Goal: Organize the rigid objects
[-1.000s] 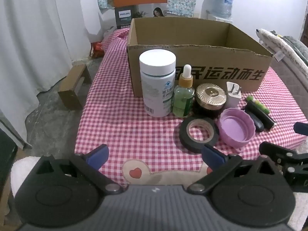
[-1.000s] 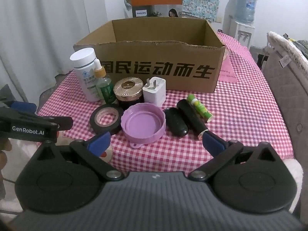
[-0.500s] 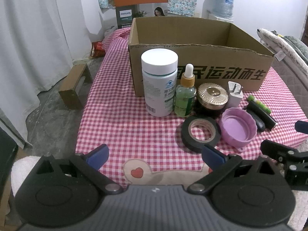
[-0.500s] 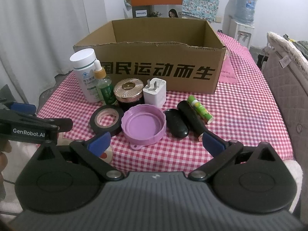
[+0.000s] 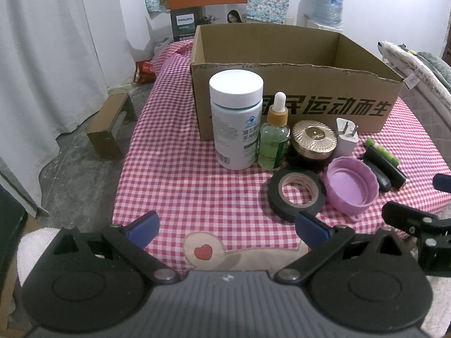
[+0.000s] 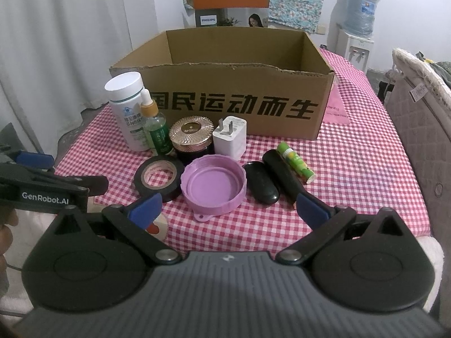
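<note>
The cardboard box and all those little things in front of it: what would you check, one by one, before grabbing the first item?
1. Left gripper open, holding nothing: ok.
2. Right gripper open, holding nothing: ok.
3. Cardboard box open on top: ok.
4. Box floor free of things: cannot tell, front wall hides it.
5. Purple lid nearest the right gripper, nothing on it: ok.
6. Black tape roll lying flat, near the left gripper: ok.

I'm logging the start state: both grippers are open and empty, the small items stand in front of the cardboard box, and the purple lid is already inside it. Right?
Not quite. The purple lid isn't inside the cardboard box; the right wrist view shows it on the checked cloth in front, beside the black tape roll. The rest holds: left gripper and right gripper are open and empty.
</note>
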`<act>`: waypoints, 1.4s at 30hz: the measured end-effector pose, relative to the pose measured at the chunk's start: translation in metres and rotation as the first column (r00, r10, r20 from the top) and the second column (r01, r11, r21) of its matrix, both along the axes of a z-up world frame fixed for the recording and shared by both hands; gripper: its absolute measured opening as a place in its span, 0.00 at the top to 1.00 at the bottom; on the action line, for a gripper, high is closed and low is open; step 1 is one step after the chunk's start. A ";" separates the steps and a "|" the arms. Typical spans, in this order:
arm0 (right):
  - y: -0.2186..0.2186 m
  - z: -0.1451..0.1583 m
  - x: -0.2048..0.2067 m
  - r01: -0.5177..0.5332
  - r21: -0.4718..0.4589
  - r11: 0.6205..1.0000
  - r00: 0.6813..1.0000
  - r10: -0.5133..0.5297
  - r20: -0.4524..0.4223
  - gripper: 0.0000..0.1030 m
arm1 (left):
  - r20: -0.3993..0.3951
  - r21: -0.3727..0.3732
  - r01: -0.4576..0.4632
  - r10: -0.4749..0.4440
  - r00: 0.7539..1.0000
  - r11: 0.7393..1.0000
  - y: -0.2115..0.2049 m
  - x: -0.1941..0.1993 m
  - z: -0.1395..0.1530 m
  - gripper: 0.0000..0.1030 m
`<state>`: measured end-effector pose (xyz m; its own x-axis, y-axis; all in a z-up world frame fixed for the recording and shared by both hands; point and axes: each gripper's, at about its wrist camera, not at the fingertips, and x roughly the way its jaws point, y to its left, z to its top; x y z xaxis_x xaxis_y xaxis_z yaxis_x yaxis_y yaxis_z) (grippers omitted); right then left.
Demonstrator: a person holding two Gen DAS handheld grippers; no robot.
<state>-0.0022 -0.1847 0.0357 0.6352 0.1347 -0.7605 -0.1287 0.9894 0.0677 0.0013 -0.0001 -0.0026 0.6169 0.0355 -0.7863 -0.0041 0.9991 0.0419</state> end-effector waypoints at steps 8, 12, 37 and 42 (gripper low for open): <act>0.002 0.001 0.002 -0.002 -0.002 1.000 1.000 0.002 0.000 0.01 | 0.000 0.006 -0.003 0.003 1.000 1.000 0.000 0.000 0.000 0.00; 0.002 0.001 0.002 -0.004 -0.001 1.000 1.000 0.004 -0.002 0.01 | -0.001 0.007 -0.003 0.003 1.000 1.000 0.000 0.001 0.000 0.00; 0.004 -0.001 0.008 -0.010 -0.001 1.000 1.000 0.010 -0.009 0.01 | -0.016 0.014 -0.007 0.007 1.000 1.000 0.001 0.004 -0.006 0.00; 0.005 -0.003 0.010 -0.010 0.002 1.000 1.000 0.010 -0.012 0.01 | -0.025 0.018 -0.005 0.006 1.000 1.000 0.000 0.008 -0.008 0.00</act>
<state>0.0080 -0.1801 0.0331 0.6250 0.1426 -0.7675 -0.1381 0.9879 0.0712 0.0096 0.0004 -0.0103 0.5964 0.0529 -0.8010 -0.0081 0.9982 0.0598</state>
